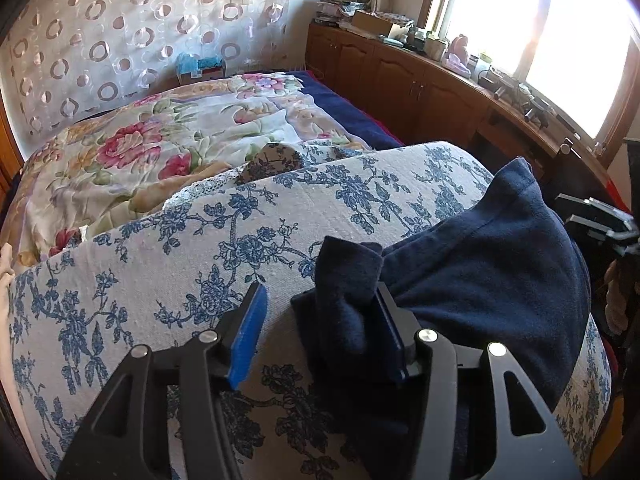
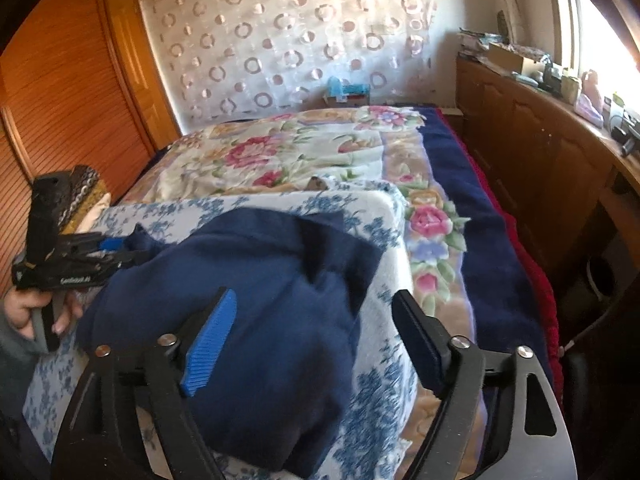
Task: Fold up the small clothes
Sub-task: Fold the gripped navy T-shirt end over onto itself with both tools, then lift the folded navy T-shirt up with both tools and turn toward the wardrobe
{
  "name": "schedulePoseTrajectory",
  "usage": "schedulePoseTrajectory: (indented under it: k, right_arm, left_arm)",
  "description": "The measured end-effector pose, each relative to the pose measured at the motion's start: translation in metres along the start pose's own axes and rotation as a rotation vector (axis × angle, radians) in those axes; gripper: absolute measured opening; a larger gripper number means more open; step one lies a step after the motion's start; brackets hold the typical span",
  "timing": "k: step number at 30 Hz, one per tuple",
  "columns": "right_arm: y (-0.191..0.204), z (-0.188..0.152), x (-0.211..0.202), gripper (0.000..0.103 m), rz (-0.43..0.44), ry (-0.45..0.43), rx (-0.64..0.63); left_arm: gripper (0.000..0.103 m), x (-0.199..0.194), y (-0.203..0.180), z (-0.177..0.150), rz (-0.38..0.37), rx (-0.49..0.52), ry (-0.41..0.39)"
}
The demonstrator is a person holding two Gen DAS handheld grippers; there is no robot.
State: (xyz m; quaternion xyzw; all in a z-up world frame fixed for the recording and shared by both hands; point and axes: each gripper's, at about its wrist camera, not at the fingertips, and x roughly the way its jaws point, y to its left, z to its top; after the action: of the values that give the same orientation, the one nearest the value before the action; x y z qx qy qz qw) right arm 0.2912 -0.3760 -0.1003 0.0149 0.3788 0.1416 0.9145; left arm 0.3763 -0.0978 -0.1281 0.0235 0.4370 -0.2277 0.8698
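A navy blue garment [image 1: 480, 256] lies on a white cushion with blue flower print [image 1: 200, 248]. My left gripper [image 1: 320, 308] is open, and a bunched edge of the garment [image 1: 348, 280] rests between its fingers against the right one. In the right wrist view the garment [image 2: 248, 288] lies partly folded on the cushion [image 2: 380, 392]. My right gripper [image 2: 316, 312] is open just above the garment's near part and holds nothing. The left gripper also shows in the right wrist view [image 2: 116, 248] at the garment's left edge, held by a hand.
The cushion sits on a bed with a floral blanket [image 1: 160, 140] and a navy border [image 2: 460, 200]. A wooden cabinet [image 1: 420, 84] with clutter runs along the window side. A wooden wardrobe [image 2: 60, 92] stands left. A curtain with rings [image 2: 288, 40] hangs behind.
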Motion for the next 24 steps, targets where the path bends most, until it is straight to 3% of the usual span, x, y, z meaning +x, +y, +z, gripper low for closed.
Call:
schedulePoseTrajectory:
  k: [4, 14, 19, 22, 24]
  right_arm:
    - [0.001, -0.009, 0.018, 0.085, -0.024, 0.055, 0.003]
    - [-0.002, -0.013, 0.04, 0.085, 0.028, 0.09, 0.041]
    - [0.002, -0.014, 0.039, 0.066, 0.065, 0.099, 0.032]
    - [0.005, -0.015, 0.038, 0.046, 0.115, 0.107, 0.038]
    - [0.01, -0.016, 0.037, 0.031, 0.138, 0.107, 0.027]
  left_arm:
    - [0.053, 0.0, -0.002, -0.002, -0.002, 0.0, -0.007]
    - [0.053, -0.001, -0.002, -0.001, -0.015, -0.027, 0.014]
    - [0.046, -0.002, -0.004, -0.003, -0.072, -0.034, 0.015]
    - [0.036, -0.003, -0.004, -0.003, -0.118, -0.053, 0.016]
    - [0.023, -0.006, -0.005, -0.003, -0.137, -0.049, 0.012]
